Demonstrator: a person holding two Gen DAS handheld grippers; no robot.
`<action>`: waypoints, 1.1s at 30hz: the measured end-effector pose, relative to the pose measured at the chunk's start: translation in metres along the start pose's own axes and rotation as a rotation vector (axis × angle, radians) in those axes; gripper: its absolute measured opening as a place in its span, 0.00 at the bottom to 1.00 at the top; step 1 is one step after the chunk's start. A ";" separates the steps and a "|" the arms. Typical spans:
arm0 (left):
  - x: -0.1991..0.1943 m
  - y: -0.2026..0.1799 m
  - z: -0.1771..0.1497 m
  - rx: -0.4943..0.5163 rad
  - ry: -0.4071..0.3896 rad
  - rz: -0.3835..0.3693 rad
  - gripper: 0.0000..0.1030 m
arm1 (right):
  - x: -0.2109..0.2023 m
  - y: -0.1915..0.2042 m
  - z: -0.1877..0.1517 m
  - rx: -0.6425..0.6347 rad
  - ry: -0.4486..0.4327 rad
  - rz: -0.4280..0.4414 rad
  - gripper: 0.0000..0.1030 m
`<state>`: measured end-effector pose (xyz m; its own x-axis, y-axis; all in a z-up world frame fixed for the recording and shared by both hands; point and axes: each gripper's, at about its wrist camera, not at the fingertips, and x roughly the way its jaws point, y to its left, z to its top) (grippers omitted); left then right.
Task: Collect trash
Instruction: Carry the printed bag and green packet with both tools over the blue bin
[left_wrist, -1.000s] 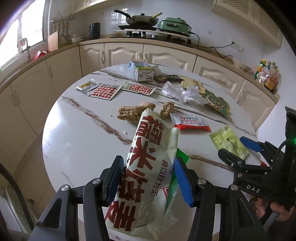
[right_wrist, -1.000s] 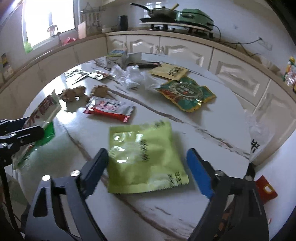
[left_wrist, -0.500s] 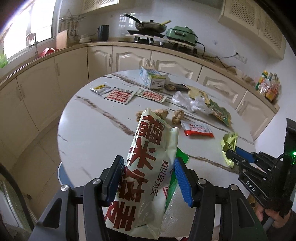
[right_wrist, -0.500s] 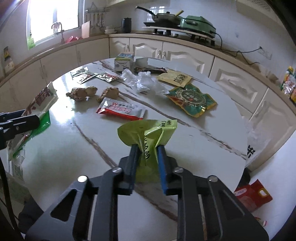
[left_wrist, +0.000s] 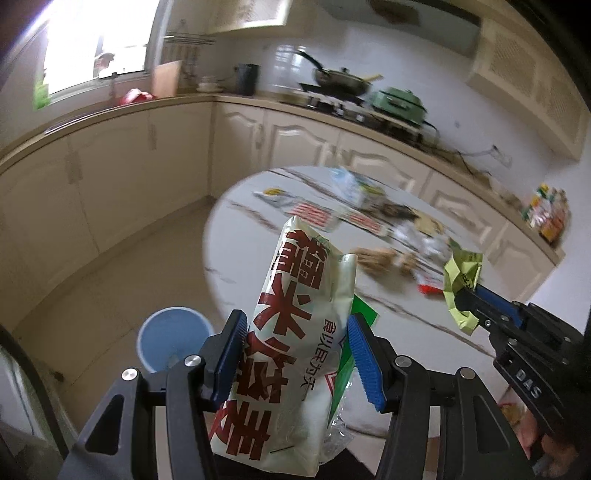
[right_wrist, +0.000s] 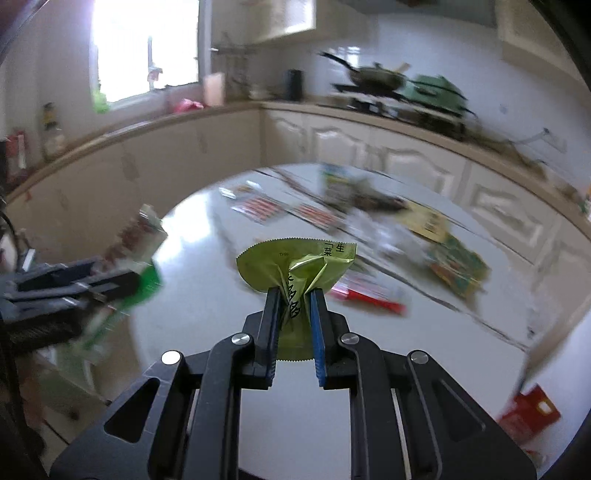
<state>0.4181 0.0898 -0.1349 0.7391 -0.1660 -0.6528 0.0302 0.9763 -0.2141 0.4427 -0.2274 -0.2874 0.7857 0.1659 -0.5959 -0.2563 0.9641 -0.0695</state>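
Left gripper (left_wrist: 295, 354) pinches white bag (left_wrist: 295, 332) | right gripper (right_wrist: 293, 295), jaws closing, crumples green packet (right_wrist: 295, 266) | bin (left_wrist: 171, 338) at eight o'clock | risk: bag's loose wrappers could spill short

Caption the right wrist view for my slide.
Right gripper closing on a crumpled green wrapper above the littered round table.

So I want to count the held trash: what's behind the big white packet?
A green wrapper pokes out behind the white packet; the packet covers most of it.

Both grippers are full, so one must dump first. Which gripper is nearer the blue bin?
Left. The left gripper hangs just beside and above the blue bin; the right gripper is farther, over the table.
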 end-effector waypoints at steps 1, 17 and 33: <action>-0.003 0.010 0.000 -0.014 -0.005 0.016 0.51 | 0.001 0.013 0.004 -0.009 -0.007 0.022 0.15; 0.047 0.191 -0.008 -0.276 0.062 0.342 0.51 | 0.124 0.228 0.033 -0.136 0.101 0.178 0.15; 0.273 0.319 -0.006 -0.442 0.370 0.262 0.51 | 0.376 0.277 -0.007 -0.150 0.352 0.108 0.16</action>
<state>0.6254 0.3552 -0.3859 0.4006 -0.0432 -0.9152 -0.4595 0.8547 -0.2415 0.6630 0.1002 -0.5360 0.5159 0.1580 -0.8419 -0.4267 0.8996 -0.0926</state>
